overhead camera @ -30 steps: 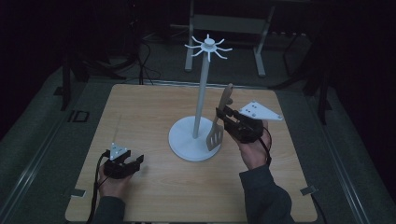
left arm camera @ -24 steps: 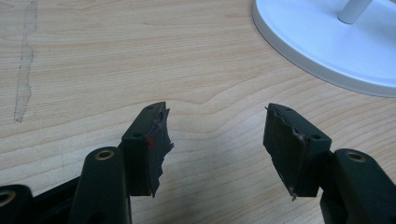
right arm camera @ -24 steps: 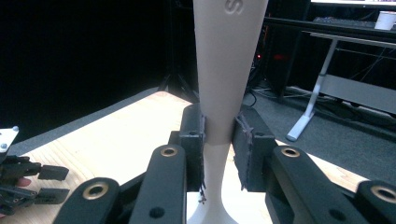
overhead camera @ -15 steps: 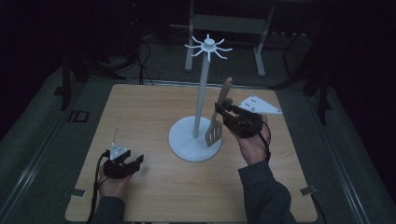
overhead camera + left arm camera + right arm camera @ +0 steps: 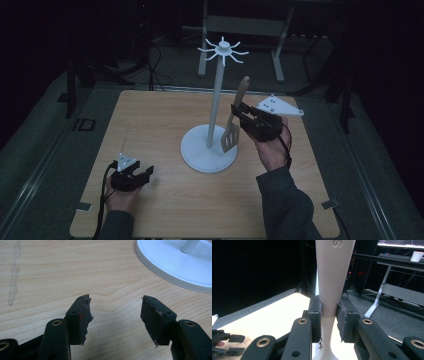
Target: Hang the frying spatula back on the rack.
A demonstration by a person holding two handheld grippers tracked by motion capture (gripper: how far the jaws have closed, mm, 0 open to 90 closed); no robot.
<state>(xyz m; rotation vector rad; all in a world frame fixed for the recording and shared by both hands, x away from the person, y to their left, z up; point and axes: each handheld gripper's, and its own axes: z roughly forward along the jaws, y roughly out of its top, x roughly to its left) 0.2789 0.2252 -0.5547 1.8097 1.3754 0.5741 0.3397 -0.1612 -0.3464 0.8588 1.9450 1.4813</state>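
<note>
A pale slotted spatula (image 5: 231,135) hangs upright beside the pole of a white hook stand (image 5: 215,107), its blade just above the stand's round base (image 5: 200,155). My right gripper (image 5: 239,111) is shut on the spatula's handle (image 5: 334,270), with both jaws pressed against its narrow part (image 5: 329,315). The stand's ring of hooks (image 5: 223,48) sits above the handle's tip. My left gripper (image 5: 144,173) rests low over the table (image 5: 165,115) at the front left. In the left gripper view it is open (image 5: 116,312) with nothing between its jaws, and the stand's base (image 5: 175,267) lies ahead.
A strip of worn tape (image 5: 13,272) marks the wooden tabletop. Dark floor, cables and a grey desk frame (image 5: 240,25) lie beyond the table's far edge. A white cup (image 5: 417,256) stands on a far desk.
My right gripper has lifted the spatula a little higher beside the stand's pole. The left gripper has stayed where it was.
</note>
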